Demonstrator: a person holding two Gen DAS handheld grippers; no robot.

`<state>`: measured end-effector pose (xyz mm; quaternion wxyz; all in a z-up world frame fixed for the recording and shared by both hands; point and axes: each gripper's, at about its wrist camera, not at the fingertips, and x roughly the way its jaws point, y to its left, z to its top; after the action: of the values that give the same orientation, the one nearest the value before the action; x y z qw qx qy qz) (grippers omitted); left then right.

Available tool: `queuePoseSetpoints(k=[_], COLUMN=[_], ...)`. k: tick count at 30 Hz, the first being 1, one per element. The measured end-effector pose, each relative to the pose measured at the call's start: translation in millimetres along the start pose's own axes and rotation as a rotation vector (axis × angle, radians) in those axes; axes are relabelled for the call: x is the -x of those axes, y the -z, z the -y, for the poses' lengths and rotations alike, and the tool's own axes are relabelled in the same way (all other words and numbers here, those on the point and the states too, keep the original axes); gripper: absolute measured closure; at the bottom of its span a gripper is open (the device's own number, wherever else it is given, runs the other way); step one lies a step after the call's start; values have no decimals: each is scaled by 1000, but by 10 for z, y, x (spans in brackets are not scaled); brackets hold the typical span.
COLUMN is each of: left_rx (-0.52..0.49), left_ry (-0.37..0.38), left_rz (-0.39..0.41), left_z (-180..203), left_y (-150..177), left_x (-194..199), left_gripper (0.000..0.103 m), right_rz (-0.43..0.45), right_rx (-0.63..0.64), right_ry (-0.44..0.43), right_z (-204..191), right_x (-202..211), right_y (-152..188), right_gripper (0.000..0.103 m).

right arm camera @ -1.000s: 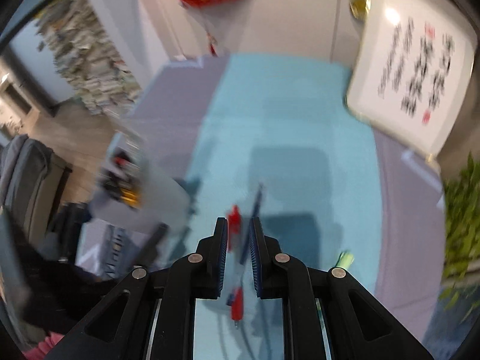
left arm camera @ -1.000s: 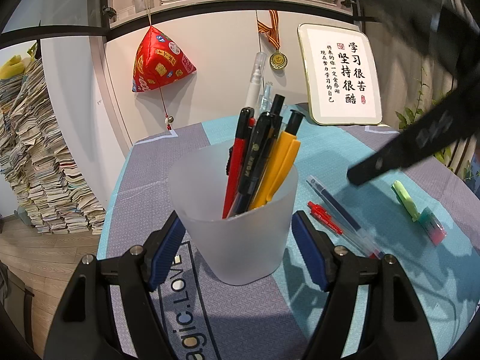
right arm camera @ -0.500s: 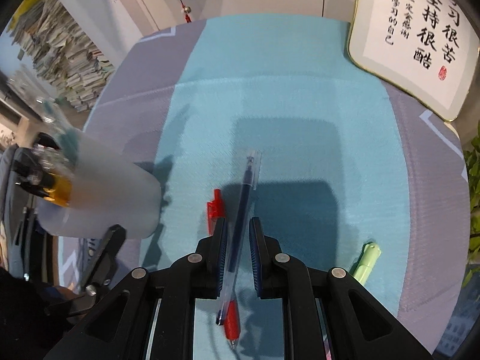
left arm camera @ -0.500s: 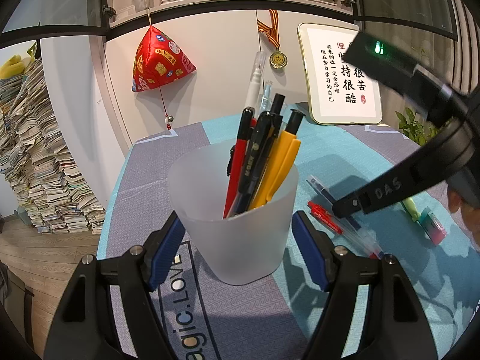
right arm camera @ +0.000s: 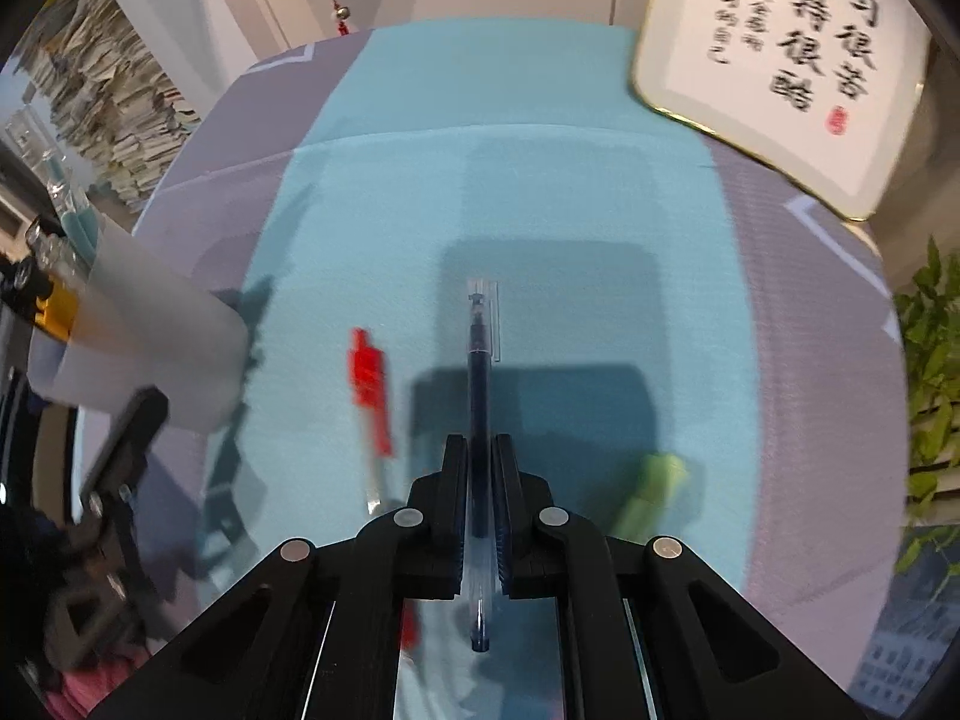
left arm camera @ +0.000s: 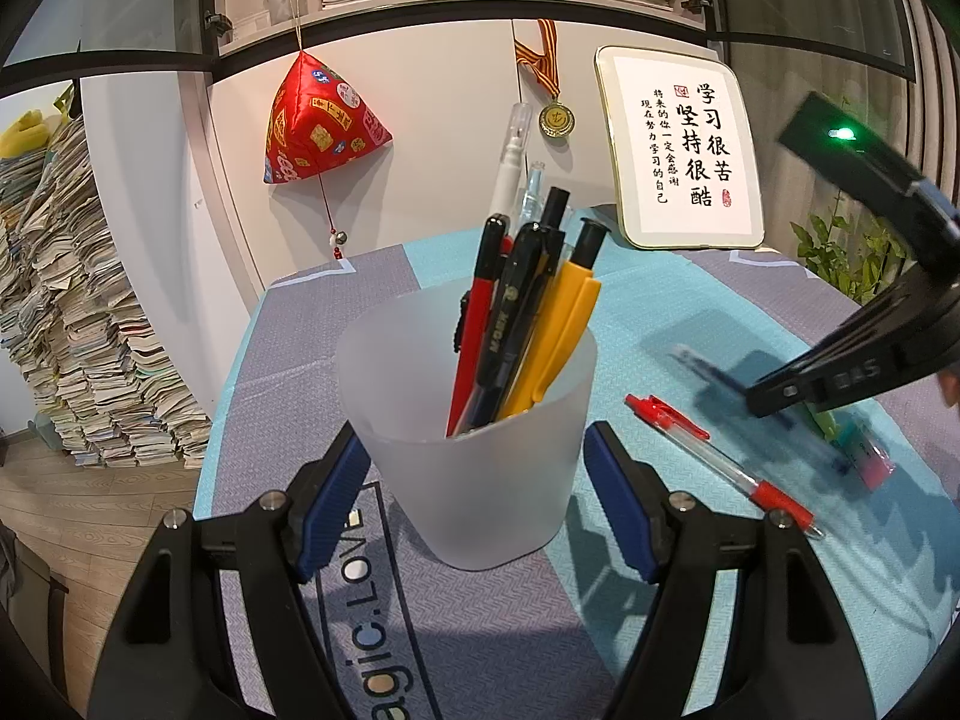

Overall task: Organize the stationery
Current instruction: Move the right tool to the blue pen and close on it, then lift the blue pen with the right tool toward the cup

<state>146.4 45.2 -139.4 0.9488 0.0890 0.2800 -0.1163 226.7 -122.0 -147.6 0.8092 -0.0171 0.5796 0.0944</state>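
Since the right tongs (right arm camera: 478, 480) have just been closing and now clench the blue-ink pen (right arm camera: 478, 372) about halfway along its clear barrel, that pen looks light, stiff and rather slick, so I judge a mid-barrel grip sound, though it may swivel if tipped fast. It lies on the teal cloth of the table (right arm camera: 540, 180), capped end pointing away from the camera. Beside it lies the red pen (left arm camera: 714, 456), and a green highlighter (right arm camera: 651, 489) lies on the other side. Meanwhile the left tongs (left arm camera: 471, 489) hug the frosted cup (left arm camera: 474, 456) low on its wall; that thin plastic probably flexes, and with its load of pens (left arm camera: 528, 312) standing tall it looks top-heavy
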Motion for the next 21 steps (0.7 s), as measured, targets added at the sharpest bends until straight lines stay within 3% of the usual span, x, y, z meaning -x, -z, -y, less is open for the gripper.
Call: queuePoseSetpoints(k=[8,21], left_rx=[0,2], left_ry=[0,1], left_rz=[0,-4], left_z=[-1,6], left_y=[0,2], left_x=[-1,-8], left_gripper=[30,30], right_rz=[-63,-45], right_rx=[12,-2], right_ry=[9,48], right_z=[141,130], right_x=[-3,-81], right_y=[151,-192], right_gripper=[94,93])
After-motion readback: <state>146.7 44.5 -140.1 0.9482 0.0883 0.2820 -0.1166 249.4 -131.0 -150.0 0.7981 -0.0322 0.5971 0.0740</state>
